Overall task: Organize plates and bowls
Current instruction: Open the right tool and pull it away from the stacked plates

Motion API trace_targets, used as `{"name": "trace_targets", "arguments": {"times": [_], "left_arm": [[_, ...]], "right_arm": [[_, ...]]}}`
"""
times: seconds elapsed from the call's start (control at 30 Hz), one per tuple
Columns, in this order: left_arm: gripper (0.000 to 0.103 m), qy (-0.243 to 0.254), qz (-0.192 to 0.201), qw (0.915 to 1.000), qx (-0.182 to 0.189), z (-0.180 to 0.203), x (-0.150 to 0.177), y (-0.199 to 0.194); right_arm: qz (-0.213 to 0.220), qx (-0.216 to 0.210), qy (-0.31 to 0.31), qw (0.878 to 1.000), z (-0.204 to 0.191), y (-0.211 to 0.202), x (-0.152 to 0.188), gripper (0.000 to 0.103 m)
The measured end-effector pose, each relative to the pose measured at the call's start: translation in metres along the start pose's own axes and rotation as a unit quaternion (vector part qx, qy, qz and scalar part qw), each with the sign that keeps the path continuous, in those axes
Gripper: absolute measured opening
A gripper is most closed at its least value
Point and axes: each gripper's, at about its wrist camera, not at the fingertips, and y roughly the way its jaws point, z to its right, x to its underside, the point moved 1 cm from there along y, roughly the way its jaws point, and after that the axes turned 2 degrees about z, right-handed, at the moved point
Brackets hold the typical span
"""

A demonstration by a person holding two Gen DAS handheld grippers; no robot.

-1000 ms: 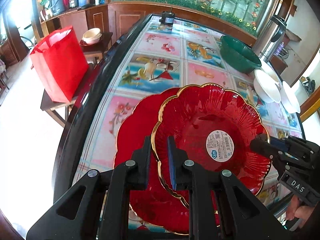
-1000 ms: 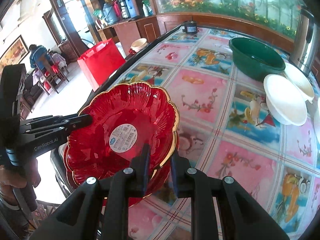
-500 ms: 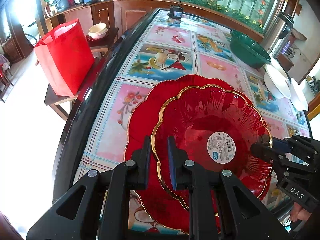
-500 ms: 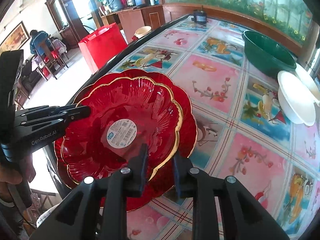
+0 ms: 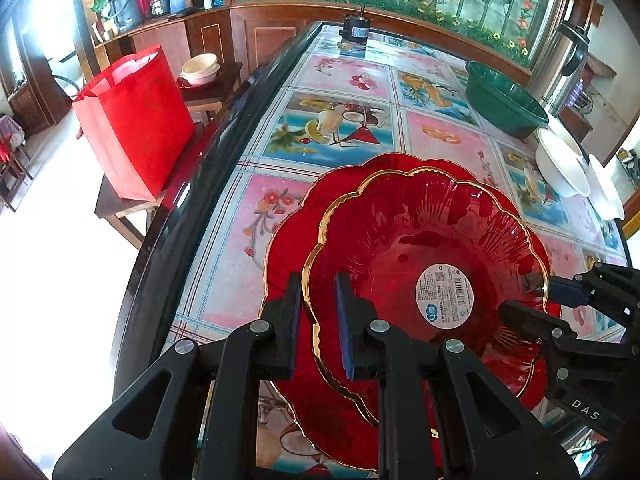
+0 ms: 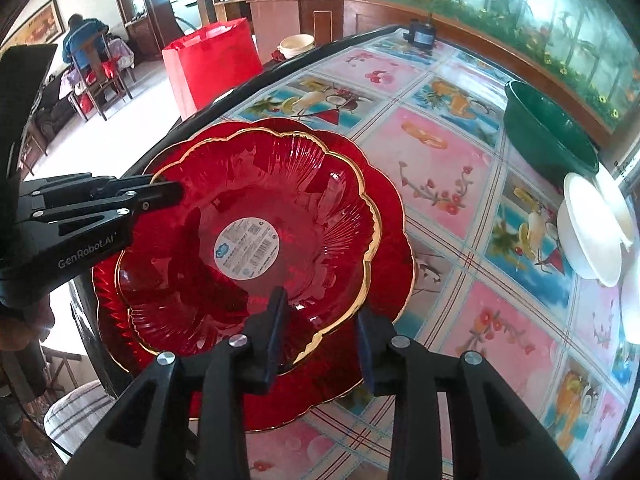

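Observation:
A small red glass plate [image 5: 432, 248] with a gold scalloped rim and a white label rests on a larger red plate [image 5: 292, 232] near the table's front edge. My left gripper [image 5: 318, 320] is open, its fingers straddling the small plate's near rim. My right gripper [image 6: 320, 332] is open too, its fingers wide on either side of the opposite rim of the small plate [image 6: 256, 216], which lies on the larger plate [image 6: 388, 248]. Each gripper shows in the other's view.
A dark green bowl [image 5: 504, 100] and stacked white bowls [image 5: 564, 164] stand at the far right of the picture-tiled table [image 5: 340, 128]. A small black jar [image 5: 356, 32] stands at the far end. A red bag [image 5: 136, 120] sits on a side stand off the left edge.
The small plate has come down onto the larger plate. Both grippers, shut on its rim before, have opened, the right one wider.

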Motion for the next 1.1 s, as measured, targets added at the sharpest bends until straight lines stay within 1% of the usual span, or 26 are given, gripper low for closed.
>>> {"name": "trace_targets", "arguments": {"times": [0.13,0.27,0.37,0.47,0.57,0.63,0.73,0.87,0.9,0.93,0.97,1.0,1.03,1.07,1.1], "left_arm": [[0.016,0.0,0.002,1.0,0.004,0.001,0.001,0.001],[0.017,0.003,0.0,1.0,0.004,0.003,0.002,0.003],[0.017,0.003,0.0,1.0,0.004,0.003,0.002,0.004],[0.017,0.004,0.0,1.0,0.004,0.002,0.002,0.004],[0.017,0.014,0.006,0.9998,-0.009,0.004,0.001,0.004],[0.017,0.013,0.007,0.9998,-0.01,0.004,-0.001,0.004],[0.017,0.013,0.008,0.9998,-0.011,0.004,-0.003,0.004],[0.018,0.019,0.013,0.9995,-0.024,0.006,-0.004,0.002],[0.02,0.02,0.019,0.9993,-0.027,0.007,-0.004,0.0],[0.029,0.019,0.026,0.9991,-0.028,0.008,-0.004,-0.003],[0.039,0.016,0.034,0.999,-0.025,0.008,-0.006,-0.007],[0.044,0.014,0.042,0.9988,-0.021,0.009,-0.007,-0.01],[0.052,0.013,0.048,0.9986,-0.02,0.011,-0.008,-0.013],[0.058,0.013,0.059,0.9979,-0.023,0.013,-0.008,-0.016],[0.059,0.015,0.065,0.9974,-0.027,0.016,-0.009,-0.019]], "right_arm": [[-0.01,-0.012,-0.002,1.0,0.002,-0.001,-0.001,0.033],[-0.011,-0.002,-0.011,1.0,0.003,-0.004,0.001,0.033],[-0.01,-0.015,-0.001,1.0,0.007,-0.005,0.002,0.033],[-0.011,-0.016,-0.002,1.0,0.006,-0.005,0.002,0.032],[-0.012,-0.021,-0.004,1.0,0.007,-0.009,0.002,0.033],[-0.007,-0.022,0.004,1.0,0.01,-0.011,0.001,0.034],[-0.005,-0.035,0.017,0.999,0.014,-0.01,-0.001,0.035],[0.002,-0.044,0.024,0.999,0.017,-0.016,0.002,0.036],[0.007,-0.047,0.029,0.998,0.019,-0.019,0.001,0.036],[0.012,-0.051,0.035,0.998,0.021,-0.022,0.002,0.038],[0.017,-0.055,0.042,0.997,0.024,-0.025,0.002,0.042],[0.022,-0.057,0.047,0.997,0.026,-0.027,0.003,0.045],[0.026,-0.055,0.05,0.997,0.028,-0.03,0.003,0.047],[0.029,-0.055,0.053,0.997,0.03,-0.032,0.004,0.047],[0.034,-0.058,0.058,0.996,0.033,-0.034,0.004,0.047]]}}
